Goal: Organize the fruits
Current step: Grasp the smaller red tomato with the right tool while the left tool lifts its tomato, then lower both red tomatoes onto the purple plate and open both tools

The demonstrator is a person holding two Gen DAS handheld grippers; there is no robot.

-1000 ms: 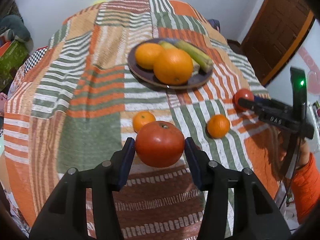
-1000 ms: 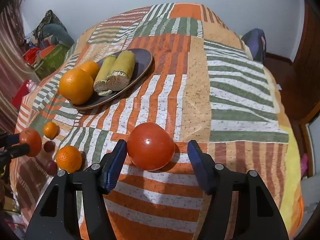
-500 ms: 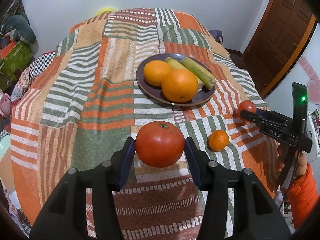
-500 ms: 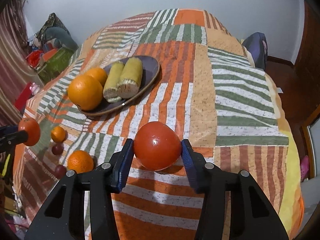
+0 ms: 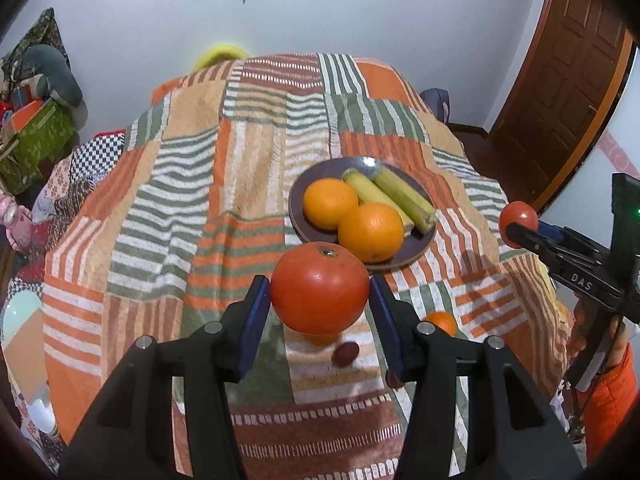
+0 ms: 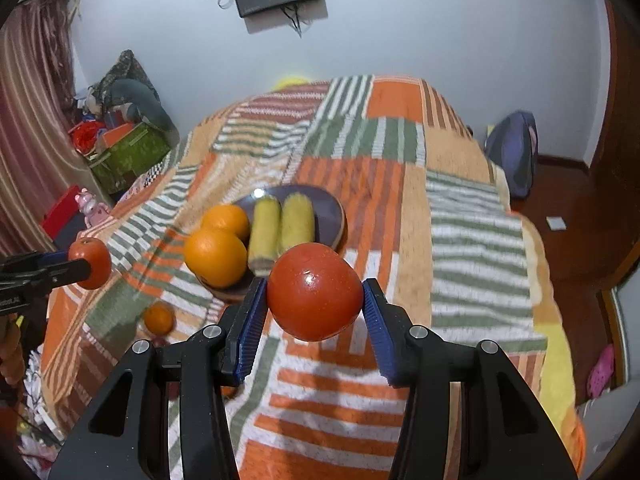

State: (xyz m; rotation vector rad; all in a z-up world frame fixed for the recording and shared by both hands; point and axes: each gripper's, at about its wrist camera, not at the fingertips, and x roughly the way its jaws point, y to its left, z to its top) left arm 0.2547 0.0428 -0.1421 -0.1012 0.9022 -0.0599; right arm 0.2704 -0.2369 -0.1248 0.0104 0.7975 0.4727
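My left gripper [image 5: 319, 300] is shut on a red tomato [image 5: 319, 287] held well above the striped bedspread. My right gripper [image 6: 314, 300] is shut on a second red tomato [image 6: 315, 291], also lifted; it shows at the right of the left wrist view [image 5: 517, 218]. A dark plate [image 5: 416, 246] ahead holds two oranges [image 5: 370, 231] and two pieces of yellow-green corn [image 5: 402, 197]. A small mandarin [image 5: 440, 322] and a small dark red fruit [image 5: 345, 354] lie on the spread below the left gripper. The mandarin also shows in the right wrist view [image 6: 159, 318].
The patchwork bedspread [image 5: 180, 208] covers a bed. A green box [image 6: 128, 156] and clutter stand at the left by a curtain. A backpack [image 6: 514, 152] sits on the wooden floor at the right. A brown door [image 5: 560, 80] is at the far right.
The right gripper closed on its tomato and lifted it off the spread. Both grippers rose with their tomatoes, so the plate looks smaller and farther.
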